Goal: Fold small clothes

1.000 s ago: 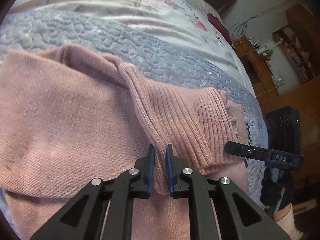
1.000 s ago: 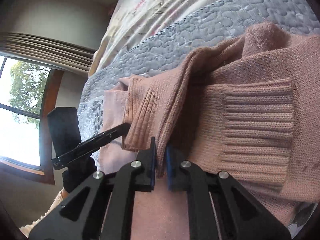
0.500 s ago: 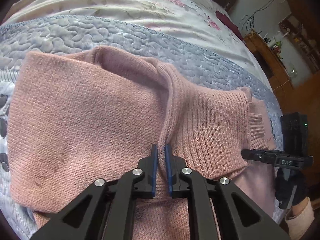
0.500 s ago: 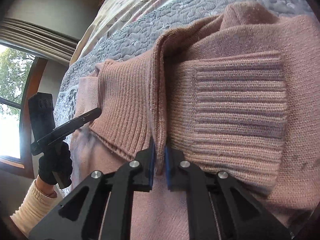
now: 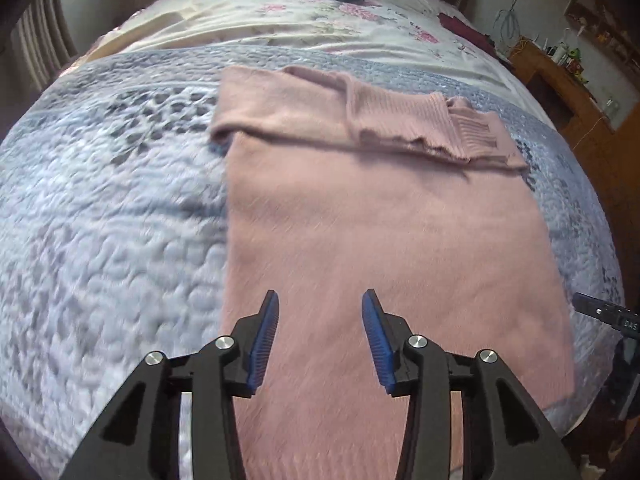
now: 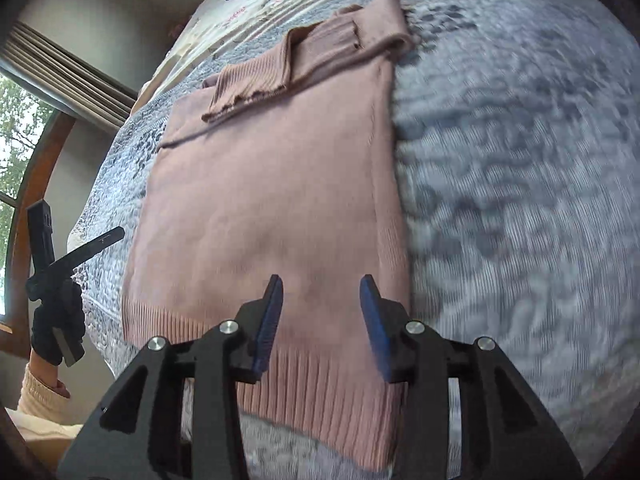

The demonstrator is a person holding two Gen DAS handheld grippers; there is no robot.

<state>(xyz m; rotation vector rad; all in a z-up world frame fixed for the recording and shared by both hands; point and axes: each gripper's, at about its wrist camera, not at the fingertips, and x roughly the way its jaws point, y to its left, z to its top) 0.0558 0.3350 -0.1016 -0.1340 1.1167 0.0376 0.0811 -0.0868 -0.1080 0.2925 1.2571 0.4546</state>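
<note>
The pink sweater (image 5: 380, 220) is spread flat on the gray quilt (image 5: 100, 220), running long from the bottom of the frame to the top, its ribbed bottom edge nearest the wide-open right gripper (image 6: 320, 312), while the left gripper (image 5: 318, 340) is also held wide open, holding nothing.

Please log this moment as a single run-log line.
left gripper: open, empty | right gripper: open, empty | pink sweater: flat on quilt, sleeves folded across top | next: likely fold hem up
</note>
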